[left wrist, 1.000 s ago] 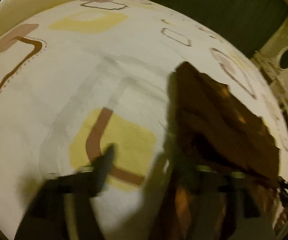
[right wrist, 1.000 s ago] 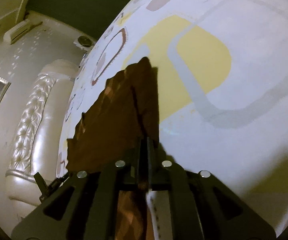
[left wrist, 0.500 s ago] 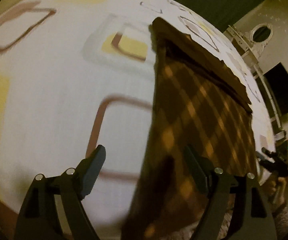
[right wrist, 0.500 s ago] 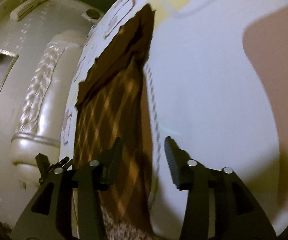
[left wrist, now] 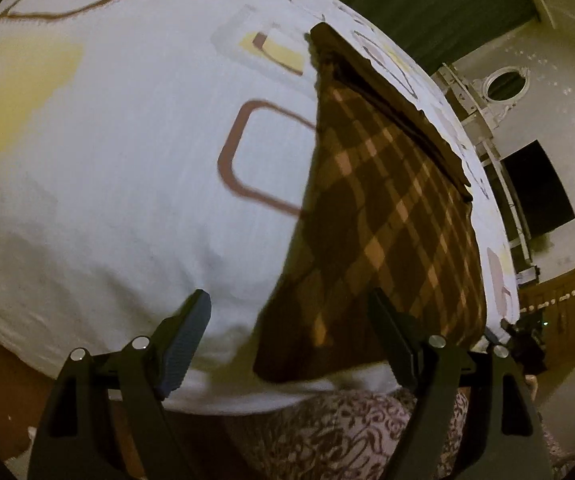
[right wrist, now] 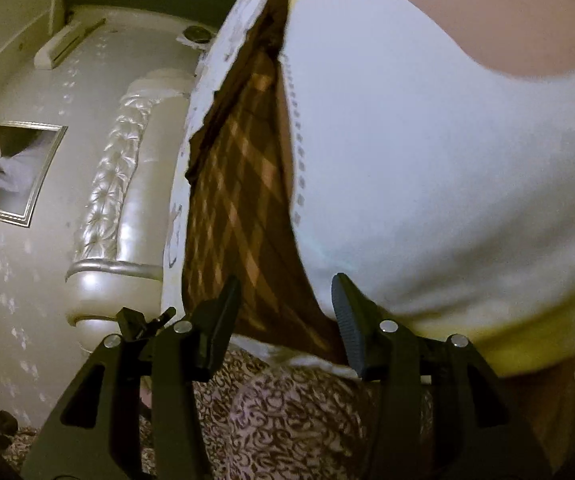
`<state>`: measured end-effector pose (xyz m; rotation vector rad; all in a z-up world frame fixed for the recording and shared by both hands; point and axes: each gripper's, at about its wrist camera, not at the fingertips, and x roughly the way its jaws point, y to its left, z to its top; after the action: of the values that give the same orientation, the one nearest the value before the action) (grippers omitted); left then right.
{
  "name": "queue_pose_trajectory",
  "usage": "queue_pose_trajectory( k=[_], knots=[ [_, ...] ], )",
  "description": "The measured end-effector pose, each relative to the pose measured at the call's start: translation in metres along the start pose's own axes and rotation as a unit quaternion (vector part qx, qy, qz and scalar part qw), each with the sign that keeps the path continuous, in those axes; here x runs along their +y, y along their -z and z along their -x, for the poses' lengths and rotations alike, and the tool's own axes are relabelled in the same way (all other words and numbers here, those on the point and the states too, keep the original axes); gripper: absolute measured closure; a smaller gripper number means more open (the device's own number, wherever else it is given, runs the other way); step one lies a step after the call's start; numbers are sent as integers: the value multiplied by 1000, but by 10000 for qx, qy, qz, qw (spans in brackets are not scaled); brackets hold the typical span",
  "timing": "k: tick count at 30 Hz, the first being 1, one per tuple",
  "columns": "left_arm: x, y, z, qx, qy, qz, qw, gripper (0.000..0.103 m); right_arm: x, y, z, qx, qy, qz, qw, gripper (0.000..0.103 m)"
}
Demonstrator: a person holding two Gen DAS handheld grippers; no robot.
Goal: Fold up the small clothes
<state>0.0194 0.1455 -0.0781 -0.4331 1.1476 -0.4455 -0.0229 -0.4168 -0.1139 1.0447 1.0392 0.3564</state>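
A brown plaid garment (left wrist: 383,216) lies flat on the white patterned bed sheet (left wrist: 127,160), its near edge at the bed's front edge. It also shows in the right wrist view (right wrist: 243,216) as a long narrow strip. My left gripper (left wrist: 291,332) is open and empty, just above the garment's near left corner. My right gripper (right wrist: 287,308) is open and empty, over the garment's near right corner. Neither gripper touches the cloth.
A patterned floral fabric (left wrist: 347,432) hangs below the bed's front edge. A tufted cream headboard (right wrist: 127,184) and a framed picture (right wrist: 11,168) are at left in the right wrist view. A dark screen (left wrist: 535,188) and wooden cabinet (left wrist: 559,292) stand to the right.
Both grippers let go of the garment and opened. They drew back toward the bed's front edge, and the garment now lies spread flat on the sheet.
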Motion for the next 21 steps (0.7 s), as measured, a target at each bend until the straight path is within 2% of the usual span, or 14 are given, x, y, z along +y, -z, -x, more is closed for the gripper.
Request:
queue_pose_trajectory(
  k=[5,7,11,14,17,21],
  knots=[
    [11,12,-10,164,278,128,9994,23,-3,13,-8,232,285,49,9993,56],
    [11,13,-12,87,440,134,9989,19,-8,19,-13,320,262,5,9991,56],
    [12,13,-11,42,660,266,9975,18,-9,29,-24,395,126,94,9991,55],
    [8,16,-12,214,986,237,9946,18,-7,32,-27,345,51,205,9992,55],
    [1,20,-18,255,847,58,9961,18,-9,32,-26,232,-43,181,9996,55],
    [3,19,-19,197,910,167,9955,18,-9,28,-34,213,-145,169,9995,54]
  ],
)
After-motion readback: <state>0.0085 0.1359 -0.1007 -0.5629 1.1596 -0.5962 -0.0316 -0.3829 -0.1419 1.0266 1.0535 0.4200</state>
